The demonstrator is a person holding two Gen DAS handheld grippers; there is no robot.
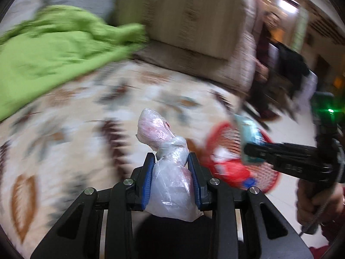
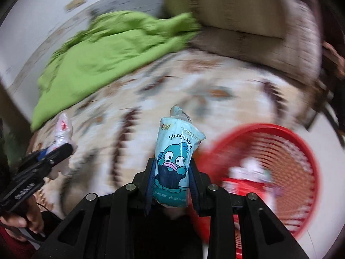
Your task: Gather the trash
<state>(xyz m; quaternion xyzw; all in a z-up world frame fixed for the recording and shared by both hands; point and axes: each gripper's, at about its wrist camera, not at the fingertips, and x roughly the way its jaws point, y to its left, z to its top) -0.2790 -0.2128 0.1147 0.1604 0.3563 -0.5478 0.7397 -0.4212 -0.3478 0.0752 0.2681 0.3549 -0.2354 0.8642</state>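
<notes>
My left gripper is shut on a knotted clear plastic bag with pink inside, held above the patterned bed cover. My right gripper is shut on a light blue cartoon tissue pack. The right gripper also shows in the left wrist view, holding the pack over a red mesh basket. The basket sits at the right of the right wrist view and holds red and white trash. The left gripper with its bag shows at the left of the right wrist view.
A green blanket lies crumpled on the patterned bed cover. A beige cushion stands behind it. A person stands at the far right. Pale floor lies beside the basket.
</notes>
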